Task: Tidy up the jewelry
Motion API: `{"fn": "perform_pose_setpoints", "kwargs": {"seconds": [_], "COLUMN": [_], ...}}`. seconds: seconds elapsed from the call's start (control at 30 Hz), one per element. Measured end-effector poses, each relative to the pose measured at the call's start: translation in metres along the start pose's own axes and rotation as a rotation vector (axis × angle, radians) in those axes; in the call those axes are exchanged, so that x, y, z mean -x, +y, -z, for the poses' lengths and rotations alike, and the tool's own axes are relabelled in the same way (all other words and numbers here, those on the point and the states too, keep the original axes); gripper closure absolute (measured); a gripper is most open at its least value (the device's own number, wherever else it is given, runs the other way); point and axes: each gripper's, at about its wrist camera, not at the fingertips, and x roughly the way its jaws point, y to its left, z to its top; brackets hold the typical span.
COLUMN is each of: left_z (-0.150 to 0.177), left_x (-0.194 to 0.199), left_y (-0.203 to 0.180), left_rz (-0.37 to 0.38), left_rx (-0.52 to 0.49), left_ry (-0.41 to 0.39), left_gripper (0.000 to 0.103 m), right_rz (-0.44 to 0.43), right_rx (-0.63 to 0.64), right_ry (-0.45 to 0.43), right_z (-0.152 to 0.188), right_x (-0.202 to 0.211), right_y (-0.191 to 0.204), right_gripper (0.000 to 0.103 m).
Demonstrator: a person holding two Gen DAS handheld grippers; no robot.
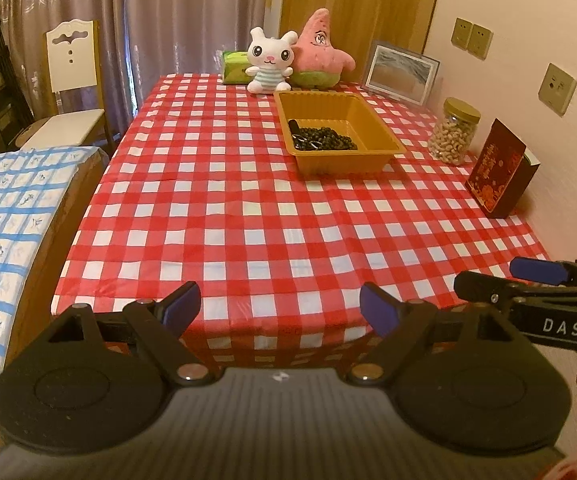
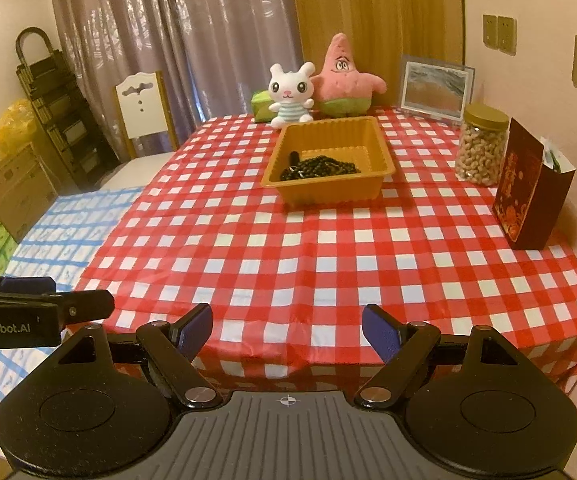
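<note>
An orange plastic tray (image 1: 372,120) (image 2: 376,142) stands on the far half of the red checked table. Dark bead jewelry (image 1: 322,140) (image 2: 320,169) lies heaped in it, with a small black piece at the heap's left end. My left gripper (image 1: 280,312) is open and empty, held at the table's near edge, far from the tray. My right gripper (image 2: 286,334) is open and empty too, also at the near edge. Each gripper shows at the side of the other's view: the right one (image 1: 528,280), the left one (image 2: 48,296).
Behind the tray sit a white bunny plush (image 1: 268,60), a pink star plush (image 1: 320,48) and a green tissue box (image 1: 234,65). Along the right wall stand a picture frame (image 1: 400,74), a jar of nuts (image 1: 454,132) and a red gift bag (image 1: 498,170). A blue-checked surface (image 1: 12,216) adjoins the left.
</note>
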Motion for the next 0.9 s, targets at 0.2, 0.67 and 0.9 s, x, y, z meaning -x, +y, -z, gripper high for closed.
{"fn": "perform_pose_setpoints", "kwargs": {"seconds": [0.2, 0.67, 0.9], "left_z": [0.0, -0.005, -0.005], "left_x": [-0.001, -0.01, -0.011], "left_y": [-0.011, -0.019, -0.019], "left_rz": [0.01, 0.019, 0.019], "left_rx": [-0.012, -0.023, -0.022], "left_ry": [0.001, 0.01, 0.01], "left_gripper": [0.017, 0.017, 0.017], "right_rz": [0.0, 0.002, 0.001], "right_rx": [-0.009, -0.019, -0.019], "right_ry": [0.005, 0.015, 0.015], "right_z": [-0.001, -0.003, -0.004], "right_x": [0.003, 0.001, 0.001], "right_y": [-0.008, -0.016, -0.017], "right_gripper": [0.022, 0.022, 0.022]}}
